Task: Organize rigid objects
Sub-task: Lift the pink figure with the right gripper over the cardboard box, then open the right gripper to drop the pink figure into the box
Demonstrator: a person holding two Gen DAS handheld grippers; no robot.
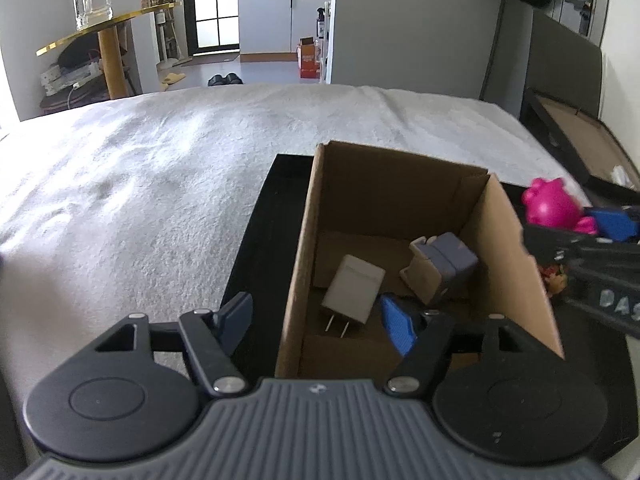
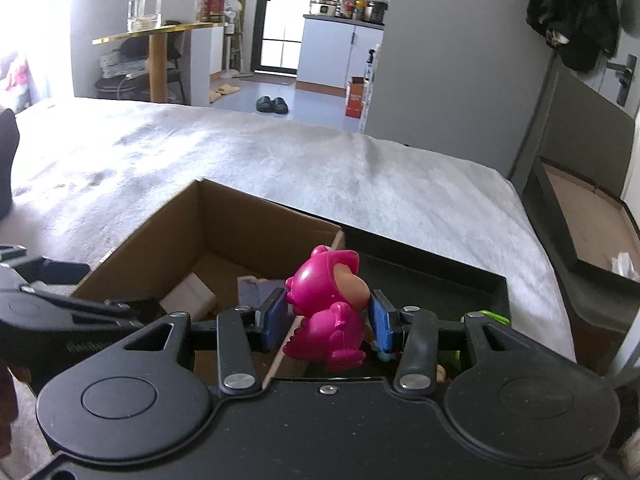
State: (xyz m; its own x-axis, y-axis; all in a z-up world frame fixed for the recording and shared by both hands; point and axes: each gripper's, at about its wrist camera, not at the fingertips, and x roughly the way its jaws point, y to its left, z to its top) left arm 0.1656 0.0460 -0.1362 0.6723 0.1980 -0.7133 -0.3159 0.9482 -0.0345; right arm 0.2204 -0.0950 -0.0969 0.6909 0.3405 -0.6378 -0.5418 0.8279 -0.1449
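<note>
The right hand-held gripper [image 2: 328, 322] tilts downward and forward, its two blue pads clamped on a pink toy figure [image 2: 330, 312], one pad at the figure's back and the other at its front. The figure stands upright between the pads, lifted over the near right wall of an open cardboard box [image 2: 168, 220], at the seam between the box and a black tray [image 2: 496, 280] just beside it. The left hand-held gripper [image 1: 316, 324] also angles downward, reaching at the box's near left corner with its jaws spread and nothing between them: the left finger [image 1: 234, 320] sits outside the box's left wall, the right finger [image 1: 396, 328] inside the box. On the box floor lie a white plug adapter [image 1: 354, 294], prongs toward the camera, and, just beside it, a beige and grey-blue block-shaped item [image 1: 440, 270]. Box and tray rest on a bed covered with a white fuzzy blanket [image 1: 160, 184]. In the left wrist view, the right gripper enters from the right edge with the pink figure at its tip.
</note>
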